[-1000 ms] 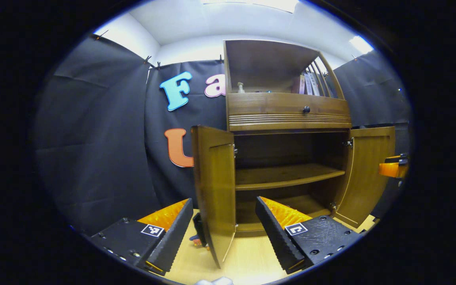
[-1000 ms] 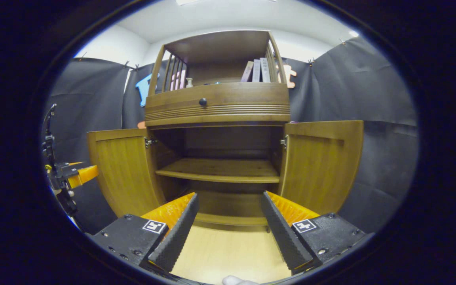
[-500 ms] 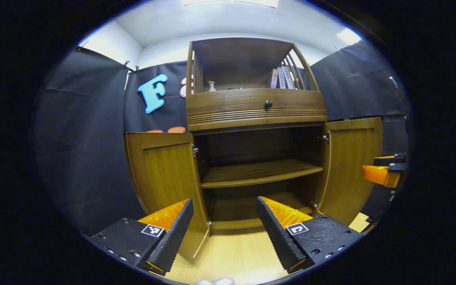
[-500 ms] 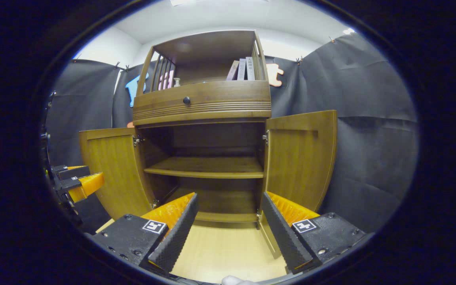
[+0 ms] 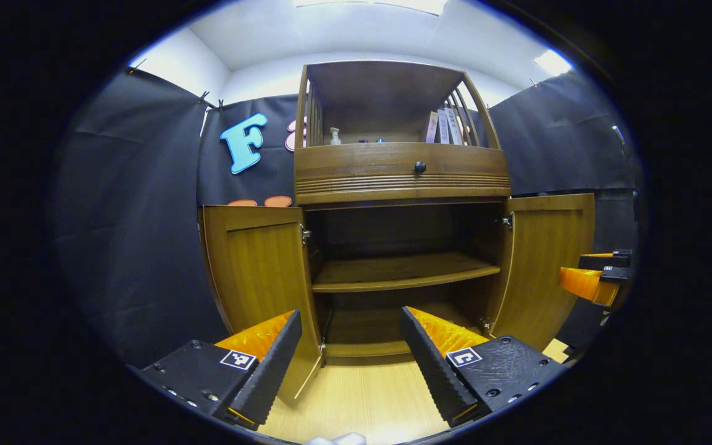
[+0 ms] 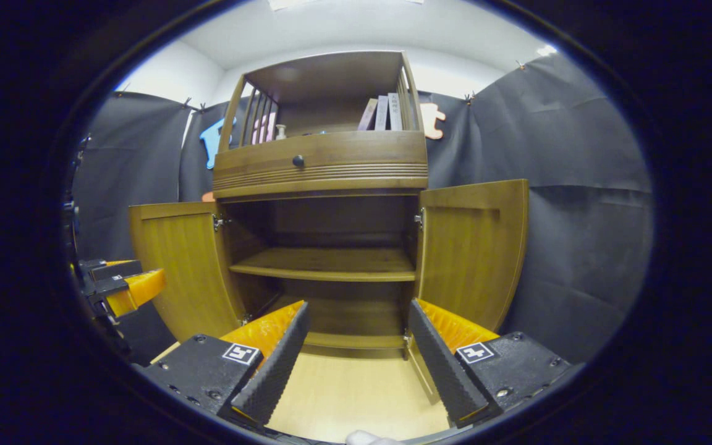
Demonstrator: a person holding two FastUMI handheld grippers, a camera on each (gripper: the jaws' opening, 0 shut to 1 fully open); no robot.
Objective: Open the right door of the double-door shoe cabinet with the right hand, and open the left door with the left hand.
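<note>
Left hand-held gripper (image 5: 351, 352) partly hides left door (image 5: 257, 272).

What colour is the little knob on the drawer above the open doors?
Black or very dark; the knob shows best in the left gripper view.

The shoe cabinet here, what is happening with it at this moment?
A person holds a pair of tongs in each hand in front of the shoe cabinet. The left door and the right door both stand wide open, showing a bare inner shelf. The left tongs and the right tongs are open, hold nothing, and touch neither door. The opening looks done.
</note>
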